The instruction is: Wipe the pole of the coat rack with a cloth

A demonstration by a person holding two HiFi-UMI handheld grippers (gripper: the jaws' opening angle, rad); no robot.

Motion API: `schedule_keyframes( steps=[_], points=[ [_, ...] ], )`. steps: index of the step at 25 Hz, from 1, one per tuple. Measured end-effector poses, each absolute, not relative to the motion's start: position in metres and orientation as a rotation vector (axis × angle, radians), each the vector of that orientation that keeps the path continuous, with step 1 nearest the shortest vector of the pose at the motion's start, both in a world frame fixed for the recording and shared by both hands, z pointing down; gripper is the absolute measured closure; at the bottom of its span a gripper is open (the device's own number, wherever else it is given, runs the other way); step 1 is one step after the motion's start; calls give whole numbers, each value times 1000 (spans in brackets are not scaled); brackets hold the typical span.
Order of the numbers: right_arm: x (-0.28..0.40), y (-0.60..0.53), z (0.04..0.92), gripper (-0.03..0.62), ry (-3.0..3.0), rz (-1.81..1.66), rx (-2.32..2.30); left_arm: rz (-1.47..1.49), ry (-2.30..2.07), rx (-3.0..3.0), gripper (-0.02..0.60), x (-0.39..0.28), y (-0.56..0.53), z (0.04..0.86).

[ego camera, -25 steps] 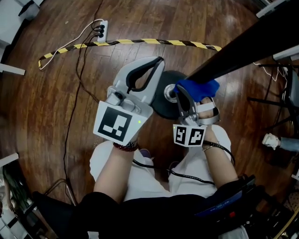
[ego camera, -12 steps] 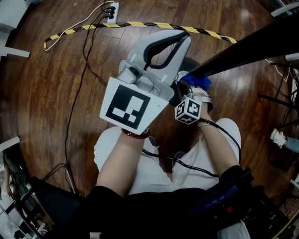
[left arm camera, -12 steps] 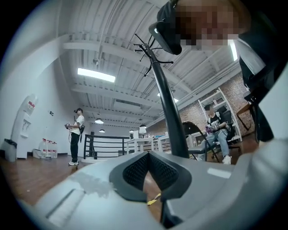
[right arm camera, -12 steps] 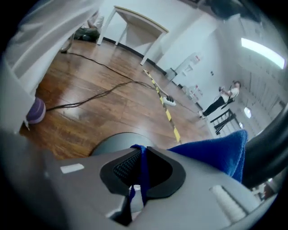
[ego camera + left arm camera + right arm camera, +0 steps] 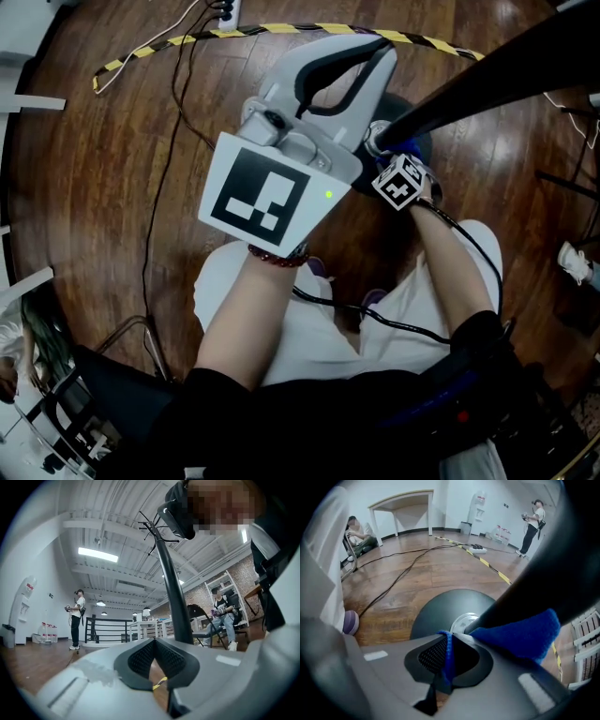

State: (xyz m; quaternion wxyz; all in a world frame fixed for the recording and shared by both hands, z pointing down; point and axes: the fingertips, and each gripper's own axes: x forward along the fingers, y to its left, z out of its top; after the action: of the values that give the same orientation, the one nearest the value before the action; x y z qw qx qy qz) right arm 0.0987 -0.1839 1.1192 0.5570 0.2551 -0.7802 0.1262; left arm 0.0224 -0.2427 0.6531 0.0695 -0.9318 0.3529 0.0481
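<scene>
Looks like the wipe is at the bottom end of a stroke. The right gripper has its fingers clamped on a fold of the bright blue fleecy cloth. A thin strip is pinched between the pads, and the fat bunched part sticks out past the fingertips to the right, pressed against the black round metal pole of the coat rack.

Just ahead of the fingertips is the shiny metal collar where the pole meets the dark round base disc, so there's basically no pole left below the cloth (my read, anyway).

The left gripper has its fingers closed together on nothing. The pole rises beyond its tips, a bit to the right, and I can't tell whether it touches.

Next move, I'd guess: keep the pinch tight and the cloth snug on the pole, then drag it back up, ideally round a different side. If the pressure goes, the cloth probably just skims.
</scene>
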Motion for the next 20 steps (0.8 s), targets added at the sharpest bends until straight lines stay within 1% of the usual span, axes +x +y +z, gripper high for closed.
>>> schedule_keyframes(
  steps=[4,6,9,10,12,15,18,20],
  points=[
    [85,-181,1101,572,-1922,360,599,122,1017,-2806,577,34,-246,659],
    [69,-189,1072,572,-2023,257,623,87,1025,-2793,577,34,-250,661],
    [59,-205,1000,571,-2136,23,779,-176,1073,-2814,577,37,-245,683],
    [62,-207,970,571,-2158,-15,859,-218,1097,-2834,577,41,-238,684],
    [66,-206,908,571,-2223,-29,995,-158,1162,-2821,577,37,-223,665],
    [53,-198,807,572,-2457,27,1081,86,1367,-2746,577,-9,-215,634],
    [51,-174,717,572,-2593,91,1057,305,1680,-2759,580,-53,-198,639],
    [52,-149,664,572,-2594,118,1000,327,1823,-2790,578,-68,-162,643]
  ],
)
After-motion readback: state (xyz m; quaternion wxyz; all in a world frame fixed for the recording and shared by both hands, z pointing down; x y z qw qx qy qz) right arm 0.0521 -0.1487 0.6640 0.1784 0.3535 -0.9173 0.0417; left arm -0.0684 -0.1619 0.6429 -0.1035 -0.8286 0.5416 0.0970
